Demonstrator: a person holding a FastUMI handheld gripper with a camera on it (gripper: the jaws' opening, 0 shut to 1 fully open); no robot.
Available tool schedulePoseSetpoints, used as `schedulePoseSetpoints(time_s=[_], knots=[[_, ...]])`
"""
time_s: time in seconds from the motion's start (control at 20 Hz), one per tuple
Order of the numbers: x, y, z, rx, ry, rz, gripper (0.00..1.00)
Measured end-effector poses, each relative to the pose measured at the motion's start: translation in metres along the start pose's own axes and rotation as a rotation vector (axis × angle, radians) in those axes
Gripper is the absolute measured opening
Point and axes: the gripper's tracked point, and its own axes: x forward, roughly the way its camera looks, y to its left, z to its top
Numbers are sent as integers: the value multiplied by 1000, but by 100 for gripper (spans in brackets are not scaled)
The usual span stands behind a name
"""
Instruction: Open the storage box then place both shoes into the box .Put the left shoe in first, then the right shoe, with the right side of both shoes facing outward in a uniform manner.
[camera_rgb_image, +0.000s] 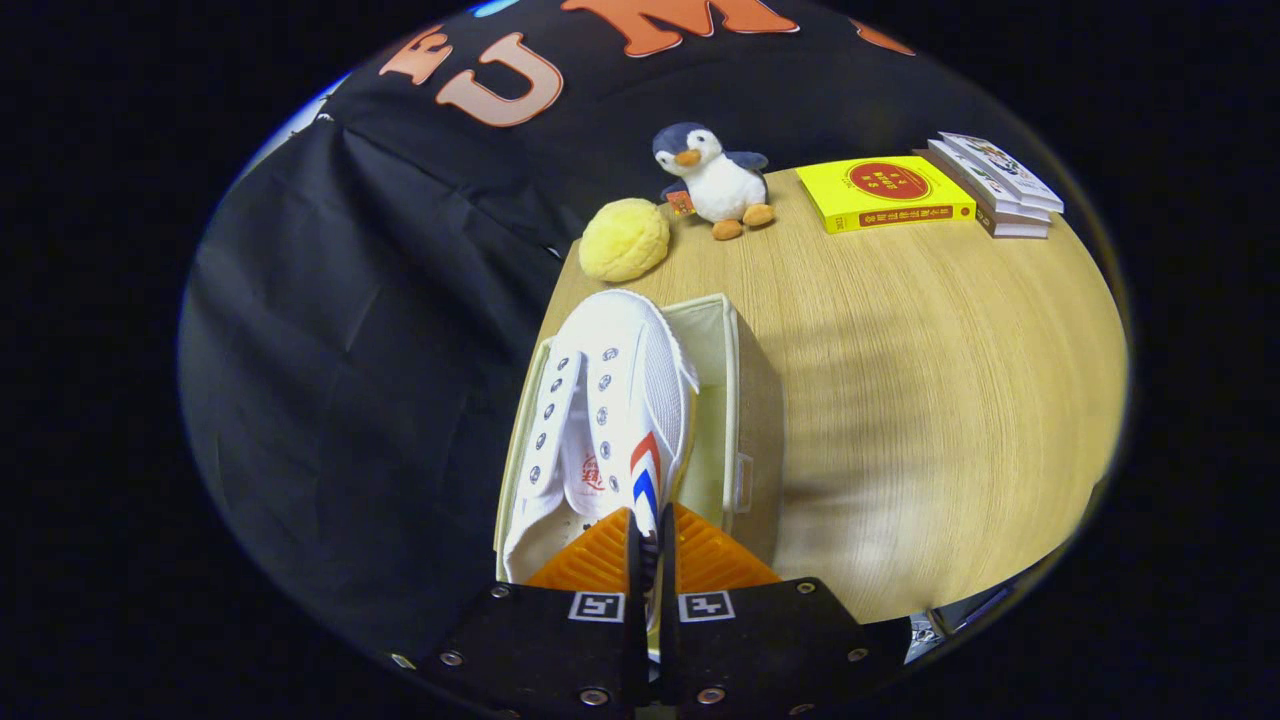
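Note:
A white canvas shoe (610, 400) with red and blue stripes on its side hangs from my gripper (650, 545), toe pointing away from me. Both orange fingers (590, 560) press on the shoe's side wall near the heel, so the gripper is shut on it. Directly beneath the shoe stands the open beige fabric storage box (735, 400), at the wooden table's left edge. The shoe covers most of the box's opening, and its inside is largely hidden. I cannot tell whether the shoe touches the box.
Beyond the box lie a yellow fluffy ball (624, 240) and a plush penguin (715, 180). A yellow book (885, 195) and a stack of books (995, 185) sit at the table's far right. Bare wooden table (930, 400) spreads to the right of the box.

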Motion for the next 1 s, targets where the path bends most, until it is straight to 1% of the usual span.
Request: schedulePoseSetpoints(time_s=[0.1, 0.3, 0.45, 0.5, 0.6, 0.65, 0.9, 1.0], knots=[[3, 0, -7, -4, 26, -45, 5], [28, -5, -13, -21, 39, -138, 5], [35, -13, -16, -74, 56, -236, 5], [36, -13, -21, -75, 71, -255, 5], [37, -12, -33, -43, 102, -270, 5], [39, -13, -33, -41, 101, -275, 5], [33, -13, -28, -54, 60, -278, 8], [30, -2, -24, -63, 35, -240, 18]])
